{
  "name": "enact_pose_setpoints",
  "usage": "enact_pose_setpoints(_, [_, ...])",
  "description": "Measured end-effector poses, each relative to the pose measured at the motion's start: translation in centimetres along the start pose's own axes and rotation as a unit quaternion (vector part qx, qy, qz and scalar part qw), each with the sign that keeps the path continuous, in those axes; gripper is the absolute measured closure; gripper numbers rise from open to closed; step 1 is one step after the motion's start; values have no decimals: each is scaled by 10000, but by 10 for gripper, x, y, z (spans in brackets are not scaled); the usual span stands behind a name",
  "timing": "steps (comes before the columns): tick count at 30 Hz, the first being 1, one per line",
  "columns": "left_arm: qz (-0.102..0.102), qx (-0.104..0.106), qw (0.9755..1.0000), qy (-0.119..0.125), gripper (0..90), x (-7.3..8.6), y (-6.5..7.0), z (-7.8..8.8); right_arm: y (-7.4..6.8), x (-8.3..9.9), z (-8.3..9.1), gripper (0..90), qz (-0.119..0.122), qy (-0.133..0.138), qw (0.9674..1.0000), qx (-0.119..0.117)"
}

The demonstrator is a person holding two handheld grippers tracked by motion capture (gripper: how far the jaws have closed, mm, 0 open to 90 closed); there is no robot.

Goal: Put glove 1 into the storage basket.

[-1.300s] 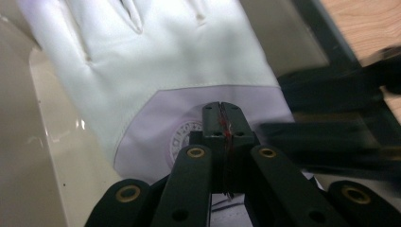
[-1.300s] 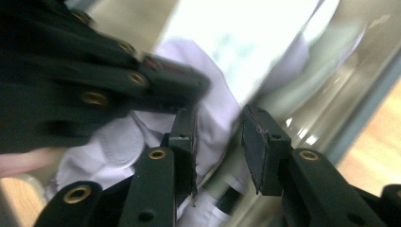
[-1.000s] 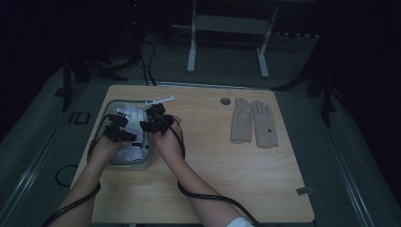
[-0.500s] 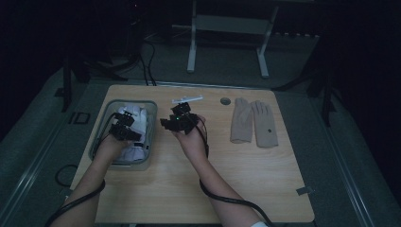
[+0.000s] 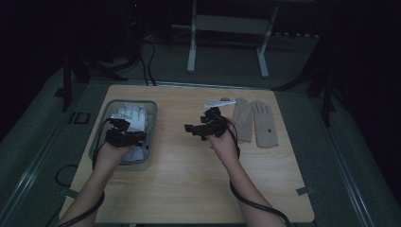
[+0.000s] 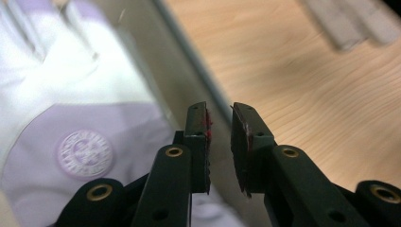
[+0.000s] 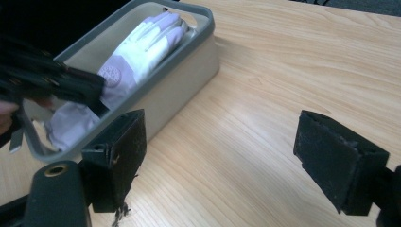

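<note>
Your right gripper has swung out of the grey bin toward the beige gloves, jaws just opened wide and empty. Your left gripper, jaws just parted slightly and holding nothing, hangs over the white-and-lilac gloves lying in the bin; they look delivered.

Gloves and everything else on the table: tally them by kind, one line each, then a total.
White gloves, in the bin: 1 that can be made out
Beige gloves: 2
Bin: 1
White strip by the beige gloves: 1
Total: 5
</note>
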State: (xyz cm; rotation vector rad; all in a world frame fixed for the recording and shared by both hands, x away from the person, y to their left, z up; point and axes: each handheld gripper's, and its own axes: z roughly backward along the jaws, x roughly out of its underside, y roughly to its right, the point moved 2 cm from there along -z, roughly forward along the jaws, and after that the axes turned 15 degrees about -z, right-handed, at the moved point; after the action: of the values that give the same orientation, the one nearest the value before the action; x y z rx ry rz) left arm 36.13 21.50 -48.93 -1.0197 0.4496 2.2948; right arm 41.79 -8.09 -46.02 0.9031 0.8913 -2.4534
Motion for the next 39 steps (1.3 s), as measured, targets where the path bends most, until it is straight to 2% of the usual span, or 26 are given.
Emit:
enact_pose_setpoints(1, [0, 0, 10000, 0, 772, 0, 0, 0, 4, 2, 3, 178, 60, 7, 10000, 53])
enact_pose_setpoints(3, [-106, 72, 9996, 264, 753, -3, 13, 7, 12, 6, 9, 178, 163, -2, 9998, 126])
enact_pose_setpoints(6, [-283, 185, 9985, 432, 750, -6, 30, 10, 25, 9, 18, 177, 228, 11, 9995, 232])
enact_pose_setpoints(9, [-321, 230, 9982, 442, 731, -7, 34, 10, 30, 9, 22, 177, 256, 29, 9992, 310])
enact_pose_setpoints(10, [-376, 316, 9974, 520, 729, -8, 44, 9, 43, 12, 33, 167, 349, 67, 9985, 413])
enact_pose_setpoints(12, [-464, 516, 9957, 608, 722, -9, 57, 4, 51, 13, 39, 167, 368, 105, 9981, 473])
enact_pose_setpoints(13, [-464, 516, 9957, 608, 721, -9, 57, 4, 55, 14, 43, 167, 343, 150, 9981, 481])
enact_pose_setpoints(15, [-577, 608, 9945, 621, 719, -7, 71, -6, 61, 15, 49, 167, 347, 188, 9979, 507])
enact_pose_setpoints(17, [-643, 640, 9935, 689, 670, -4, 80, -13, 67, 16, 54, 167, 414, 214, 9974, 551])
enact_pose_setpoints(18, [-660, 637, 9937, 644, 636, -3, 84, -17, 70, 17, 56, 167, 450, 193, 9971, 576])
enact_pose_setpoints(21, [-671, 733, 9928, 673, 485, 2, 91, -25, 78, 19, 63, 167, 480, 165, 9966, 643])
enact_pose_setpoints(22, [-776, 694, 9929, 570, 438, 7, 99, -33, 81, 20, 65, 166, 497, 170, 9964, 660])
enact_pose_setpoints(23, [-849, 742, 9921, 543, 369, 10, 102, -37, 83, 21, 68, 167, 503, 194, 9962, 680])
enact_pose_setpoints(24, [-849, 742, 9921, 543, 296, 10, 102, -37, 83, 21, 68, 167, 503, 194, 9962, 680])
enact_pose_setpoints(25, [-920, 769, 9918, 448, 244, 14, 107, -44, 87, 22, 73, 167, 517, 248, 9960, 682])
enact_pose_setpoints(27, [-953, 733, 9918, 437, 153, 17, 109, -47, 92, 24, 76, 168, 555, 251, 9957, 701])
enact_pose_setpoints(29, [-925, 719, 9921, 447, 145, 22, 112, -52, 96, 27, 79, 168, 565, 224, 9960, 655])
enact_pose_setpoints(30, [-935, 662, 9922, 484, 139, 25, 114, -54, 99, 28, 80, 168, 597, 196, 9959, 656])
enact_pose_setpoints(31, [-1026, 466, 9920, 575, 117, 30, 118, -57, 101, 30, 81, 167, 606, 215, 9956, 677])
enact_pose_setpoints(33, [-1027, 447, 9920, 591, 114, 33, 119, -58, 106, 33, 82, 167, 561, 189, 9963, 618])
enact_pose_setpoints(38, [-1205, 250, 9899, 710, 114, 44, 129, -61, 114, 38, 87, 165, 511, 185, 9967, 595])
enact_pose_setpoints(39, [-1223, 212, 9895, 741, 114, 49, 130, -63, 118, 38, 89, 165, 388, 183, 9978, 503])
